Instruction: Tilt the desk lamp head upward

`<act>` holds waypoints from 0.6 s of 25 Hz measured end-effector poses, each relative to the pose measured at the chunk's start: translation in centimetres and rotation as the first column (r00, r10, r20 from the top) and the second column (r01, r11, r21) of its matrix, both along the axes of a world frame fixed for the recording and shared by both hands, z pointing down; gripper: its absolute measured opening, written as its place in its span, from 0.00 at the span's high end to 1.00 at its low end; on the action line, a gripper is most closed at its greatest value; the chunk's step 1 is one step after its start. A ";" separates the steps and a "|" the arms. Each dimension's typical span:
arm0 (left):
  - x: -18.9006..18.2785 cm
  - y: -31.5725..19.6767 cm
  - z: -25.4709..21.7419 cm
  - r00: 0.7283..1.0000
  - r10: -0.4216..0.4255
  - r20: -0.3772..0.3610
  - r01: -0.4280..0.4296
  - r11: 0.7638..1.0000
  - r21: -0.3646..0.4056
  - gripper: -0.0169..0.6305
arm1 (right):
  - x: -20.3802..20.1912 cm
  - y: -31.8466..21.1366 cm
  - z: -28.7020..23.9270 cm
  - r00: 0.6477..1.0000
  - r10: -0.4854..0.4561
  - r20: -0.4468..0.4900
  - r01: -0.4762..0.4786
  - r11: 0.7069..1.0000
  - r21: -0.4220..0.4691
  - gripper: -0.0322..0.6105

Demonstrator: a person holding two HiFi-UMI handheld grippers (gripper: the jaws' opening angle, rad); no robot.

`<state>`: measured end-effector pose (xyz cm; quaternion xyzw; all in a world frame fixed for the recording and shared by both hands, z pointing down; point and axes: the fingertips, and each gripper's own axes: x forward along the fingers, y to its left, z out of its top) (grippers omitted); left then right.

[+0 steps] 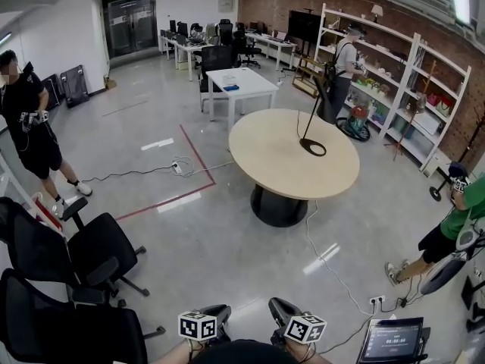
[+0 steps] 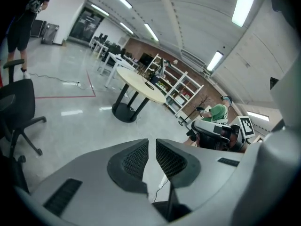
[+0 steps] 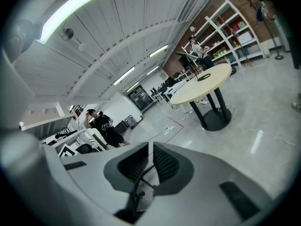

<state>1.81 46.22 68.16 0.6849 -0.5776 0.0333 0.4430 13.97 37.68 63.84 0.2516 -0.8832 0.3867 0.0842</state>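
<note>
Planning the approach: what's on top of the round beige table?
Only a thin black desk lamp with a ring base stands on the round beige table; it covers almost nothing.

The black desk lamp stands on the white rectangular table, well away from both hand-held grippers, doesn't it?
Not quite. The head view shows the desk lamp on the round beige table, not the white rectangular table behind it. It is indeed well away from the left gripper and the right gripper.
</note>
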 end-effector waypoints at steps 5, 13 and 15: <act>-3.1 -4.2 -0.2 0.999 0.047 -0.015 -0.046 0.999 0.015 0.89 | -3.3 -3.2 -0.2 0.999 0.030 -0.019 -0.030 1.000 0.007 0.90; -7.7 -7.8 1.0 0.995 0.078 -0.056 -0.077 0.997 0.018 0.89 | -7.7 -5.5 0.1 0.994 0.039 -0.098 -0.034 0.998 0.058 0.90; -8.3 -8.2 1.6 0.994 0.091 -0.056 -0.091 0.996 0.003 0.89 | -8.4 -5.9 0.1 0.993 0.043 -0.111 -0.037 0.997 0.062 0.90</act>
